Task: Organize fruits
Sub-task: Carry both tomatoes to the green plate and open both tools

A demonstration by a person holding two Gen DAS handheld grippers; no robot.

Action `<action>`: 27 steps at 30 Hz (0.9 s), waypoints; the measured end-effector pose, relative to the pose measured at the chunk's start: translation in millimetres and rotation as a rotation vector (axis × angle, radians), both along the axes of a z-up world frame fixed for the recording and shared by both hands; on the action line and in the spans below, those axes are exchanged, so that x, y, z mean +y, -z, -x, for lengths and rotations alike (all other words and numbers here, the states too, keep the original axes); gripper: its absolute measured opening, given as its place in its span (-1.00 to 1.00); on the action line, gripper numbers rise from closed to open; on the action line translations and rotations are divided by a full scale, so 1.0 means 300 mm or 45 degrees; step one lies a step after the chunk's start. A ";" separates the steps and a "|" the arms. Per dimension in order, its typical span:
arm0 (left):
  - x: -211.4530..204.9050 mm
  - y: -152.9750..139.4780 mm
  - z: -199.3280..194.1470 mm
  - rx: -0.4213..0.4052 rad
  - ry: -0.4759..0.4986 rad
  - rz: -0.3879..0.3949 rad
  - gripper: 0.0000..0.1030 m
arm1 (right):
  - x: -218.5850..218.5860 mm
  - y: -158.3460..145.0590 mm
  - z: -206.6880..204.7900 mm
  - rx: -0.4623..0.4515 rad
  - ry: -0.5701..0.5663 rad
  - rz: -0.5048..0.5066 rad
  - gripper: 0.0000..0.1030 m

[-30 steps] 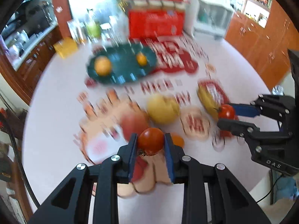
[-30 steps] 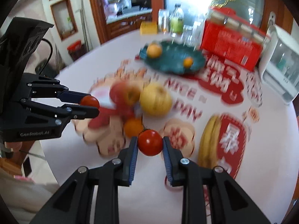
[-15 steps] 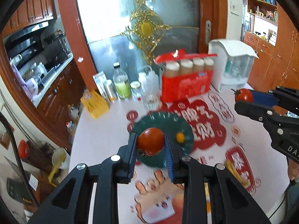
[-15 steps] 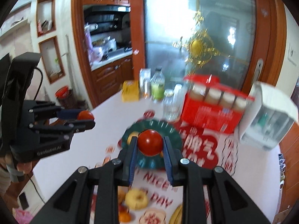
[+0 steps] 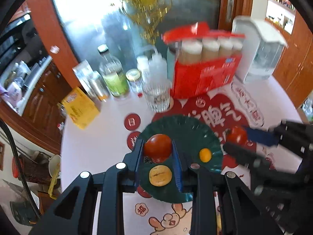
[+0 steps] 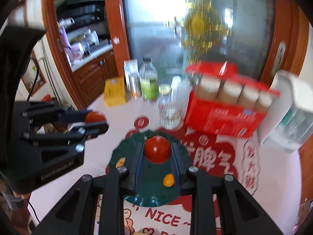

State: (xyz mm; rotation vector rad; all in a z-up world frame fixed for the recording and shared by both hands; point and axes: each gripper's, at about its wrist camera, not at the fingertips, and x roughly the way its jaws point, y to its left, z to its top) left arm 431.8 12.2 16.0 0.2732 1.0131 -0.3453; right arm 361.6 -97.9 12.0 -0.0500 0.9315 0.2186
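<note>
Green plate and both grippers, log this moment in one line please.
left gripper: shut on tomato | right gripper: shut on tomato | both over green plate | plate holds: two small orange fruits | release: not yet

The tablecloth (image 6: 260,178) has the word "NICE" in big red letters, and big white Chinese signs on a red patch. The left gripper (image 6: 97,121) has blurry white letters, too smeared to read

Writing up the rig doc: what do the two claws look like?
Both match: matte black skeletal frames with triangular cutouts, silver screw heads and blue pads lining the fingers. The left claw has white lettering on its body, blurred here, and a black cable behind it. The right claw shows no readable marking.
</note>
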 end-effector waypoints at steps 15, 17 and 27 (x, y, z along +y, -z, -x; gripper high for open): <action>-0.016 0.517 -0.179 0.336 0.015 -0.039 -0.50 | 0.063 0.512 -0.075 0.366 0.013 -0.052 -0.48; -0.015 0.546 -0.187 0.353 0.013 -0.034 -0.50 | 0.068 0.533 -0.078 0.380 0.002 -0.044 -0.48; -0.044 0.597 -0.198 0.391 0.012 -0.024 -0.49 | 0.078 0.589 -0.088 0.427 -0.002 -0.055 -0.47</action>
